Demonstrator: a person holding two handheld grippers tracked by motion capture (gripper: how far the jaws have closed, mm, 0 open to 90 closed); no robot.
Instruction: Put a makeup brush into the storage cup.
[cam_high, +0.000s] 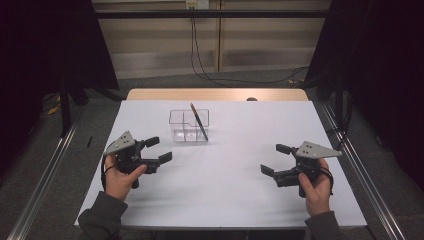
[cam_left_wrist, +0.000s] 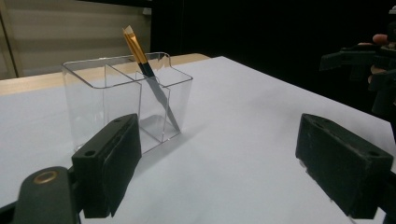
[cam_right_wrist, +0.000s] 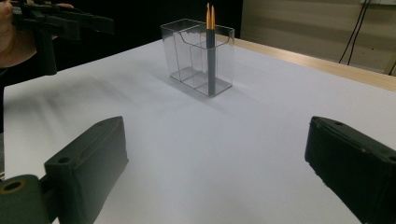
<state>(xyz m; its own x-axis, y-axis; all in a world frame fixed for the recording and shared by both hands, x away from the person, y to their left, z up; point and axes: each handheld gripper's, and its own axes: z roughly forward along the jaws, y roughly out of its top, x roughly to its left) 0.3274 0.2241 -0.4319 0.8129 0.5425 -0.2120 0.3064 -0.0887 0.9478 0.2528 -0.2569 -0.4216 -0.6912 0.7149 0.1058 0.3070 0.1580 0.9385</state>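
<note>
High view findings: a clear acrylic organiser (cam_high: 188, 126) stands on the white-covered bench (cam_high: 225, 190), toward its far side, and serves as the landmark for all positions below. A gold-and-black brush (cam_high: 199, 122) stands in the organiser's right-hand compartment, leaning, its tip rising above the rim. The left hand-held gripper (cam_high: 159, 149) sits near and to the left of the organiser, on the person's side of it, jaws standing apart with nothing between them. The right hand-held gripper (cam_high: 275, 159) lies well apart from the organiser, to its right and nearer the person, jaws likewise apart and empty. The left gripper view confirms the organiser (cam_left_wrist: 126, 100) ahead of the open jaws, closer to the left jaw, with the brush (cam_left_wrist: 148, 74) slanting inside it; neither pad touches the plastic. The right gripper view shows the organiser (cam_right_wrist: 198, 56) farther off across bare bench, the brush (cam_right_wrist: 211, 51) upright in the nearest compartment. Assessment: the work appears to be at the approach stage, no grasp yet made. The next move would likely call for the left hand-held gripper to advance on the organiser, either steadying its wall or rising to take the brush above the rim; the thin shaft would need careful centring between the pads.
</note>
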